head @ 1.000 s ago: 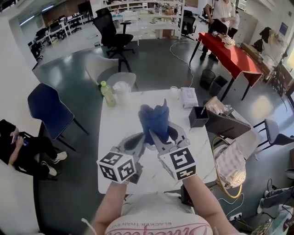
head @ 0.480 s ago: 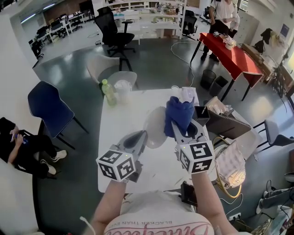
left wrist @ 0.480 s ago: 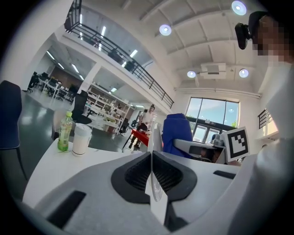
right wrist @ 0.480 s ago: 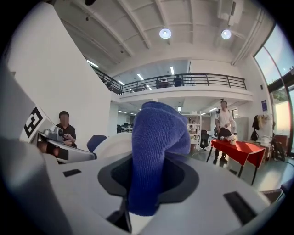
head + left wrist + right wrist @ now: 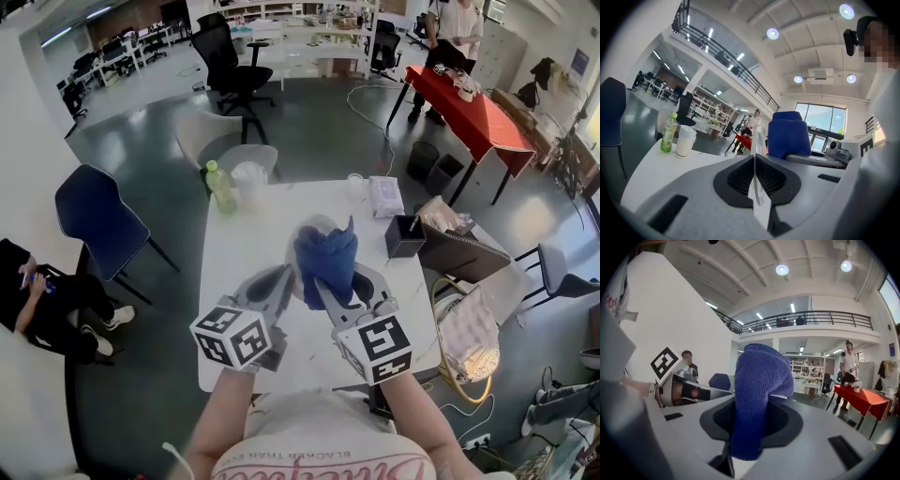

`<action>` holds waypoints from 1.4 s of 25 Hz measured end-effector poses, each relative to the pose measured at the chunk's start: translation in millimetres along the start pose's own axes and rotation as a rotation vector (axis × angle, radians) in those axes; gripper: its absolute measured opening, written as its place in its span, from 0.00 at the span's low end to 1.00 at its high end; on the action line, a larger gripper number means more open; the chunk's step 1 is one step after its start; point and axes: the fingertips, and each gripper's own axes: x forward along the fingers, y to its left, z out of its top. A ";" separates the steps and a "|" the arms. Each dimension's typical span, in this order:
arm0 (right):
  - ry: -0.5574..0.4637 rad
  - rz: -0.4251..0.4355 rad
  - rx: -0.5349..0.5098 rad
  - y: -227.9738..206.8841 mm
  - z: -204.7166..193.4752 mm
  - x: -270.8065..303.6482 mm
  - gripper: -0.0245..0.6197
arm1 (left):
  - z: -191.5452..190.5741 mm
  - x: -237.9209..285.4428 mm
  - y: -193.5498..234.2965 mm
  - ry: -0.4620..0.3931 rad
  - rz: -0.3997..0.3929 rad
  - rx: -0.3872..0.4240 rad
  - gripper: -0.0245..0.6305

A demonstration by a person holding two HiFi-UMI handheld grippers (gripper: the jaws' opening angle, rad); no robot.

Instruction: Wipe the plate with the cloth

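Observation:
My left gripper (image 5: 280, 281) is shut on the rim of a thin clear plate (image 5: 310, 231), held upright above the white table (image 5: 239, 272). The left gripper view shows the plate (image 5: 756, 154) edge-on between the closed jaws of the left gripper (image 5: 755, 180). A bunched blue cloth (image 5: 326, 259) is clamped in my right gripper (image 5: 330, 287) and lies against the plate's face, hiding most of it. The cloth (image 5: 757, 394) fills the right gripper (image 5: 750, 427) in its own view, with the left gripper (image 5: 679, 385) at the left. The cloth (image 5: 788, 133) also stands just right of the plate.
At the table's far edge stand a green bottle (image 5: 219, 190), a lidded paper cup (image 5: 248, 182), a small cup (image 5: 354, 186) and a tissue pack (image 5: 385, 197). A black box (image 5: 405, 238) and a bag (image 5: 450, 240) sit at the right. A blue chair (image 5: 98, 220) stands left.
The right gripper swung the cloth off to the right of the plate, then brought it back left onto the plate's face. The left gripper and plate barely moved.

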 end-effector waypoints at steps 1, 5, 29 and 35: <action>0.007 0.017 -0.013 7.6 -1.6 4.1 0.22 | -0.5 -0.2 -0.6 0.001 -0.002 0.000 0.06; 0.037 0.053 -0.042 20.2 -9.9 17.3 0.22 | -5.9 1.1 -2.0 0.013 0.004 -0.009 0.06; 0.071 -0.093 0.286 -44.1 -38.4 -31.8 0.22 | -6.4 -10.2 3.2 -0.008 0.039 -0.020 0.06; 0.091 0.072 0.210 11.0 -31.7 -18.9 0.22 | -2.3 -3.9 -1.1 -0.016 0.027 -0.019 0.06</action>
